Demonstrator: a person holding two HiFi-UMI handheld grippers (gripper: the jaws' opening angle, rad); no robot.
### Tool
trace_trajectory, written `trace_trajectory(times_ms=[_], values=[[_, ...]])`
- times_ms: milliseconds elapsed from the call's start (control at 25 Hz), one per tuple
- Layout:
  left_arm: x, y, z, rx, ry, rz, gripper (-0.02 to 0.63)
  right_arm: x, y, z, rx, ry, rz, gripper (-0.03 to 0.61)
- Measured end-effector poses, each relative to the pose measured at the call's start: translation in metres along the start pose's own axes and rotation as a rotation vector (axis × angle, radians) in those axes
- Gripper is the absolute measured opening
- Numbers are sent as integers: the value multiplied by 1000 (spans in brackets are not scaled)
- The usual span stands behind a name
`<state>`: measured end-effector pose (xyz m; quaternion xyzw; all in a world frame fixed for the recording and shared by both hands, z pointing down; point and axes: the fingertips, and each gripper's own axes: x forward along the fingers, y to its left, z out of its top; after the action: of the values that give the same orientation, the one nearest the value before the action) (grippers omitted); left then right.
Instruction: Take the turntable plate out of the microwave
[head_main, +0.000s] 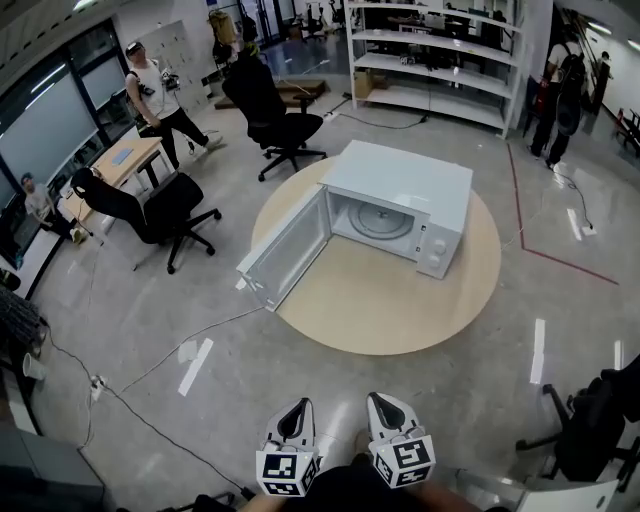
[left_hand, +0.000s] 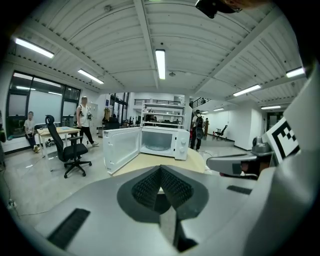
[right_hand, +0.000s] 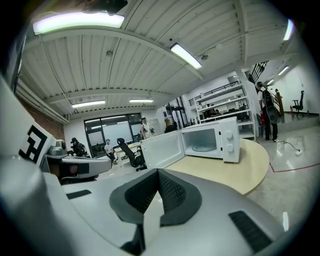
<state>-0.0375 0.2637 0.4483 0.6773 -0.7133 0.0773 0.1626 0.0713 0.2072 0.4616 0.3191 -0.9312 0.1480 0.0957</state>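
A white microwave (head_main: 400, 200) stands on a round wooden table (head_main: 400, 300), its door (head_main: 285, 250) swung wide open to the left. The glass turntable plate (head_main: 382, 221) lies flat inside the cavity. My left gripper (head_main: 297, 408) and right gripper (head_main: 382, 400) sit side by side at the bottom of the head view, over the floor and well short of the table. Both are shut with nothing between the pads. The left gripper view shows its jaws (left_hand: 161, 169) pointing at the microwave (left_hand: 162, 142). In the right gripper view, the jaws (right_hand: 158, 172) face the microwave (right_hand: 210, 140) and plate (right_hand: 204, 148).
Black office chairs stand left of the table (head_main: 165, 210) and behind it (head_main: 275, 115); another is at the lower right (head_main: 600, 420). A cable (head_main: 150, 370) runs across the floor at left. White shelving (head_main: 430, 50) lines the back. Several people stand or sit around the room's edges.
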Motion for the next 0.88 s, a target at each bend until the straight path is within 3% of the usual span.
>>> trace_trajectory(times_ms=[360,880], values=[[61,-20,34,47,-20,2,46,28,-64,36,2,-72,-4,15],[118,-12,54,63,-26,-54,46,54,-103,50,21,-72,-92,15]])
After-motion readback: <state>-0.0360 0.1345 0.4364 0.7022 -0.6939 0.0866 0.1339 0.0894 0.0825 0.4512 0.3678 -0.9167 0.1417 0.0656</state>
